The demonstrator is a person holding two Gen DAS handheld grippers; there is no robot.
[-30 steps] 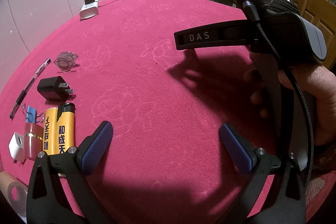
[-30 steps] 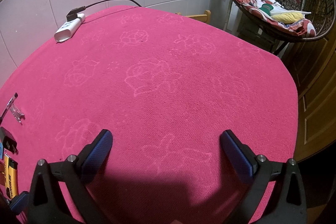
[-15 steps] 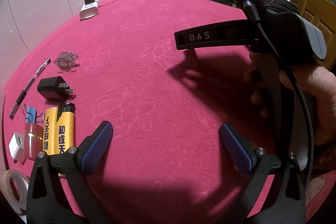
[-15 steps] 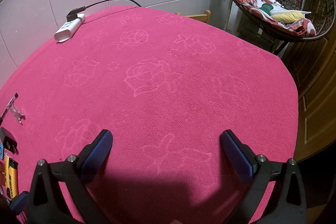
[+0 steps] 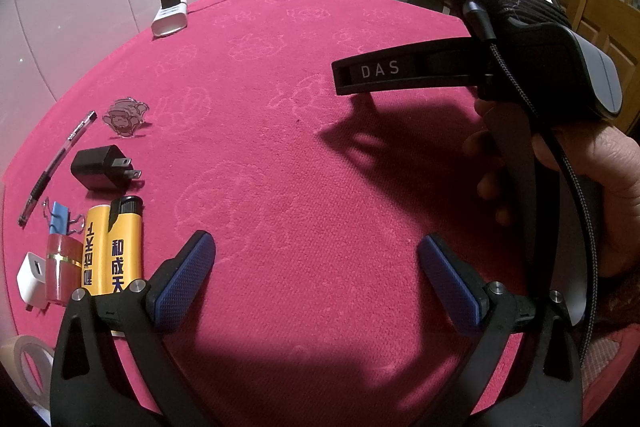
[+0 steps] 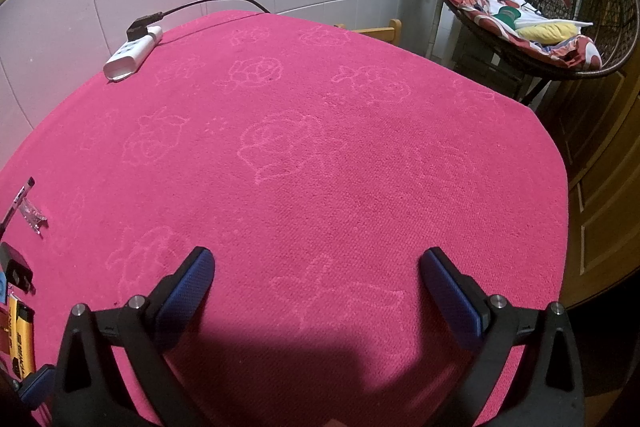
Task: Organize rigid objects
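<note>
Both grippers hover with their blue-padded jaws spread wide and nothing between them: the left gripper [image 5: 316, 279] and the right gripper [image 6: 316, 291] each look down on bare pink cloth of the desk [image 5: 304, 155].

Nearest the left gripper, just beside its left finger, lies a yellow lighter [image 5: 113, 251] with a black cap, its lower end hidden behind that finger. Touching the lighter's left side is a red cylinder with a gold band [image 5: 62, 269], and left of that a white charger cube [image 5: 30, 277]. At the lower left edge of the left wrist view a roll of tape [image 5: 24, 359] shows partly.

A little farther, beyond the lighter, sits a blue binder clip [image 5: 60, 217], then a black plug adapter [image 5: 102, 167] with its prongs pointing right. Left of these a pen [image 5: 56, 169] lies lengthwise along the desk's edge. Beyond the adapter is a clear cartoon charm [image 5: 125, 115].

To the right of the left gripper, a hand [image 5: 592, 187] holds the right gripper's handle, marked DAS.

Far ahead, near the tiled wall, a white power strip [image 6: 132, 55] rests on the desk with a black cable plugged in.
</note>
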